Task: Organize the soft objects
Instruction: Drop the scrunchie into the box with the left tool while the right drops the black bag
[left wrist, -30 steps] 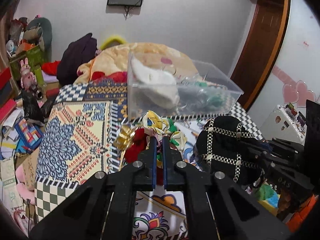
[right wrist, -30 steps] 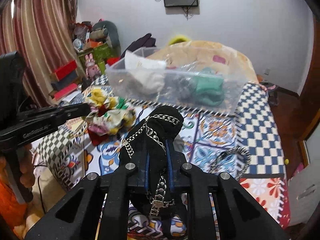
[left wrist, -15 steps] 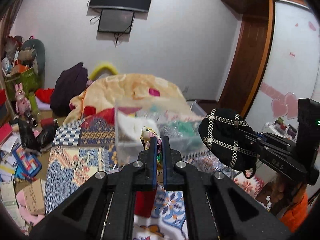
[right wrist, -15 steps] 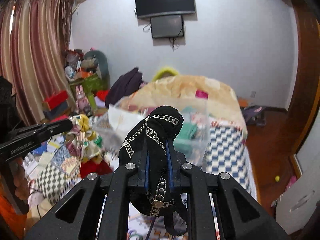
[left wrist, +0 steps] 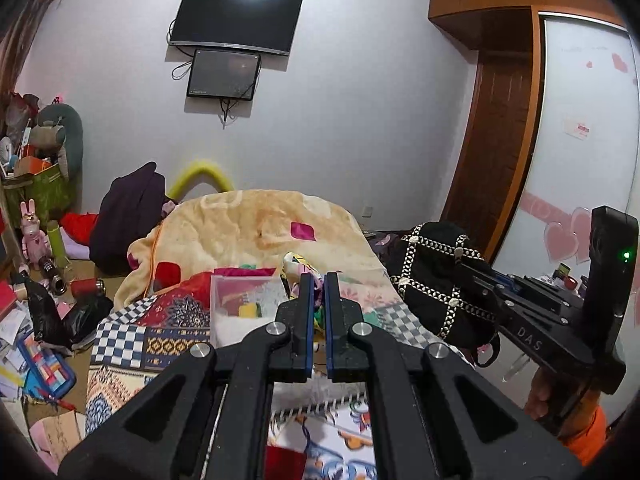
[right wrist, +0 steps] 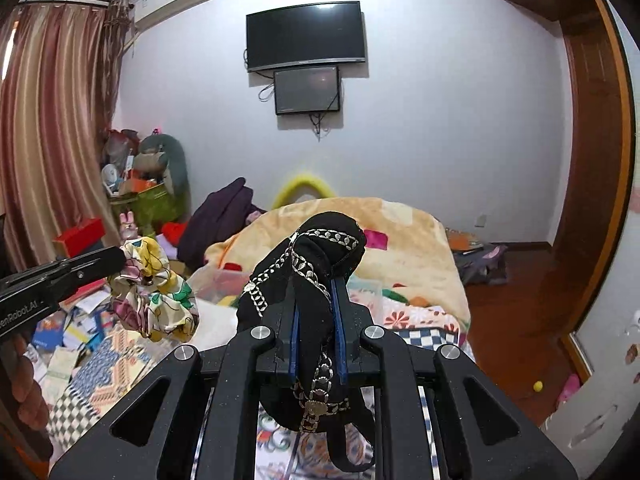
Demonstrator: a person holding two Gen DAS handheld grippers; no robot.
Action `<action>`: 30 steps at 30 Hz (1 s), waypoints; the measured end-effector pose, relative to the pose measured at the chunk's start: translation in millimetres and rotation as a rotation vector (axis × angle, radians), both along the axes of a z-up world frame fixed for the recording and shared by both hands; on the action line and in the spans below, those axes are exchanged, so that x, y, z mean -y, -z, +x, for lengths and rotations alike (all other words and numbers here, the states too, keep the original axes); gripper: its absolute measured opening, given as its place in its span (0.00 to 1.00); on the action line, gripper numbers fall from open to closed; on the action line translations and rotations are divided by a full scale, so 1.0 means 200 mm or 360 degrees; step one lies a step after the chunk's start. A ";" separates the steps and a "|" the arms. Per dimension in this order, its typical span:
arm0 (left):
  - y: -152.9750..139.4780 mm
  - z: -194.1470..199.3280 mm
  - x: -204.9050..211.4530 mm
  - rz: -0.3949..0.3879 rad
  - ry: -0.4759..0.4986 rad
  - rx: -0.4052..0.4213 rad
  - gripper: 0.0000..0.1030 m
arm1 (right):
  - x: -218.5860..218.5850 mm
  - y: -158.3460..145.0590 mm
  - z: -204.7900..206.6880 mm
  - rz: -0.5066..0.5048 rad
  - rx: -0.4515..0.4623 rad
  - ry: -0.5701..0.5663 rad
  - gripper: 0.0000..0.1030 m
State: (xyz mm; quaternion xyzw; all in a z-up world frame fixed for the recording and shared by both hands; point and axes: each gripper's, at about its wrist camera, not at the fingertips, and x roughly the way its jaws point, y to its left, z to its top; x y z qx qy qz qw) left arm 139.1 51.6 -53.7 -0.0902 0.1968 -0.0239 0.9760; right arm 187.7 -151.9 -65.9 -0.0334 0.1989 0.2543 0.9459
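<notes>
My left gripper [left wrist: 316, 280] is shut on a floral yellow-and-pink cloth [right wrist: 154, 292], held in the air above the bed; in the left wrist view only a scrap of the cloth [left wrist: 298, 266] shows past the fingers. My right gripper [right wrist: 314, 284] is shut on a black cloth with silver chain trim [right wrist: 316, 256], also held up; it shows at the right of the left wrist view [left wrist: 436, 280]. The clear plastic bin [left wrist: 240, 304] holding soft items sits on the bed below and ahead of both grippers.
A patterned bedspread [left wrist: 148, 336] covers the bed, with a peach blanket heap [left wrist: 256, 228] behind the bin. Clutter of books and toys [left wrist: 36, 320] lies on the floor at left. A wooden door [right wrist: 588, 160] and a wardrobe [left wrist: 580, 160] stand at right.
Both grippers have risen well above the bed with their cloths still held. The bin now sits lower and farther in both views.
</notes>
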 end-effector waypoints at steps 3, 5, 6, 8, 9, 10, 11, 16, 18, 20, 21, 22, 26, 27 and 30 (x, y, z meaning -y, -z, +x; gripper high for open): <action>0.02 0.08 0.01 -0.0006 0.0011 -0.0025 0.03 | -0.02 0.02 0.05 -0.0009 -0.0038 0.0014 0.12; 0.03 0.12 0.02 0.0001 0.0014 -0.0044 0.03 | -0.03 0.05 0.08 -0.0026 -0.0060 0.0024 0.12; 0.05 0.15 0.03 0.0008 0.0015 -0.0060 0.03 | -0.05 0.07 0.10 -0.0039 -0.0075 0.0030 0.12; 0.08 0.18 0.03 0.0015 0.0017 -0.0080 0.03 | -0.07 0.11 0.13 -0.0065 -0.0114 0.0036 0.12; 0.10 0.21 0.04 0.0019 0.0014 -0.0099 0.03 | -0.08 0.12 0.15 -0.0079 -0.0131 0.0038 0.12; 0.12 0.23 0.04 0.0020 0.0013 -0.0113 0.03 | -0.10 0.14 0.16 -0.0095 -0.0151 0.0041 0.12; 0.15 0.26 0.04 0.0020 0.0013 -0.0141 0.03 | -0.10 0.15 0.16 -0.0103 -0.0163 0.0041 0.12; 0.26 0.33 0.05 0.0028 0.0003 -0.0257 0.03 | -0.12 0.22 0.18 -0.0136 -0.0235 0.0050 0.12; 0.31 0.34 0.05 0.0034 -0.0007 -0.0296 0.03 | -0.12 0.23 0.19 -0.0145 -0.0256 0.0050 0.12; 0.34 0.35 0.04 0.0035 -0.0011 -0.0327 0.03 | -0.12 0.23 0.19 -0.0159 -0.0264 0.0051 0.13; 0.37 0.36 0.04 0.0038 -0.0017 -0.0350 0.03 | -0.13 0.23 0.20 -0.0164 -0.0266 0.0051 0.15; 0.39 0.37 0.03 0.0039 -0.0021 -0.0374 0.03 | -0.13 0.22 0.20 -0.0170 -0.0267 0.0055 0.15; 0.44 0.41 0.01 0.0004 -0.0013 -0.0449 0.03 | -0.13 0.23 0.22 -0.0210 -0.0280 0.0066 0.16; 0.45 0.41 0.01 0.0006 -0.0013 -0.0461 0.03 | -0.13 0.23 0.22 -0.0217 -0.0285 0.0070 0.16; 0.47 0.41 0.02 0.0046 -0.0023 -0.0487 0.04 | -0.14 0.24 0.23 -0.0242 -0.0309 0.0064 0.20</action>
